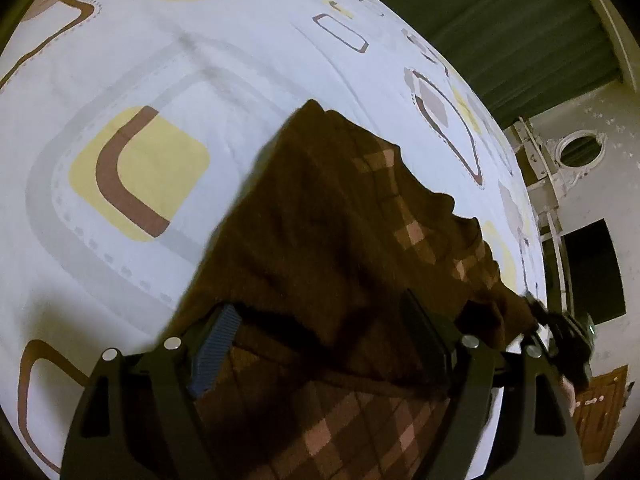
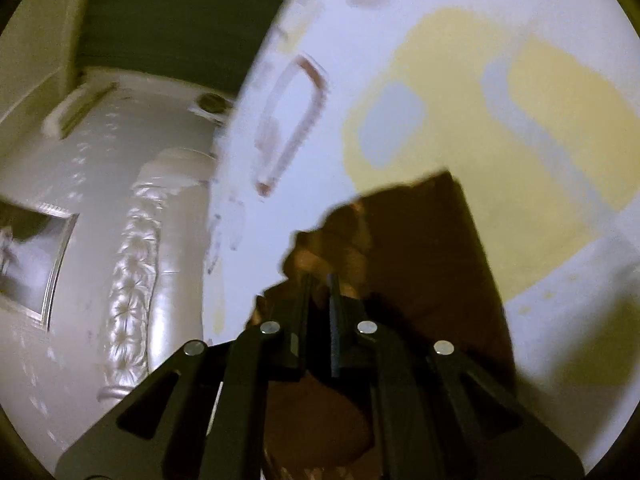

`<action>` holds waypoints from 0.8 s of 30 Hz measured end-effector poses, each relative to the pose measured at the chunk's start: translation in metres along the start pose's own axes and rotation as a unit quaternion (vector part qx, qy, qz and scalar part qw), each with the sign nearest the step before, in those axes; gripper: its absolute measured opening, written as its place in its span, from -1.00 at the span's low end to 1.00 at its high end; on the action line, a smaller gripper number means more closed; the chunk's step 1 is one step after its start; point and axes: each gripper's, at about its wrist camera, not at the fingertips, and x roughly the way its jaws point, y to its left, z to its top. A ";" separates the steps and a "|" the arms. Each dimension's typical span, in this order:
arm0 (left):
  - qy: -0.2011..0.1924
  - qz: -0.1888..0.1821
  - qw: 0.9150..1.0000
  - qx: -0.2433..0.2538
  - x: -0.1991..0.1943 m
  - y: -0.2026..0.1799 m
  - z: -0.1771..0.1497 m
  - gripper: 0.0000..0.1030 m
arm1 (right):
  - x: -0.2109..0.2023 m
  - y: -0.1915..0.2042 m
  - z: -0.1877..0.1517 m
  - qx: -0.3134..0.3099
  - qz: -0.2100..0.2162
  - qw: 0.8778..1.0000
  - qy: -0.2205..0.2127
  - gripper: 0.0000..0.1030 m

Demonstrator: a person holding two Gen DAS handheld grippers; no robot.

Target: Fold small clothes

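Note:
A brown checked garment (image 1: 328,216) lies on the bed, folded over, reaching from my left gripper toward the far right. My left gripper (image 1: 320,320) is open, its blue-padded fingers (image 1: 214,350) spread on either side of the cloth's near part. My right gripper (image 2: 320,280) is shut on a bunched edge of the same brown garment (image 2: 420,248) and holds it just above the sheet. The right gripper also shows in the left wrist view (image 1: 560,328) at the garment's far right end.
The bed sheet (image 1: 200,60) is white with yellow, brown and grey rounded shapes. A white tufted headboard (image 2: 136,264) and white wall (image 2: 80,168) stand past the bed's edge. A green curtain (image 1: 500,20) hangs behind. A dark opening (image 1: 596,272) sits at the right.

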 end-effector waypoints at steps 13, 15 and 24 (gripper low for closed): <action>-0.012 -0.007 1.000 -0.009 -0.008 0.003 0.000 0.55 | -0.076 -0.059 -0.056 -0.054 -0.064 0.996 -0.028 -0.46; -0.013 -0.008 1.000 -0.004 -0.010 0.001 0.000 0.55 | -0.092 -0.065 -0.047 -0.038 -0.057 0.996 -0.057 -0.19; -0.012 -0.011 1.000 -0.001 -0.005 -0.009 0.005 0.55 | -0.063 -0.047 -0.008 -0.043 -0.015 0.999 -0.026 -0.08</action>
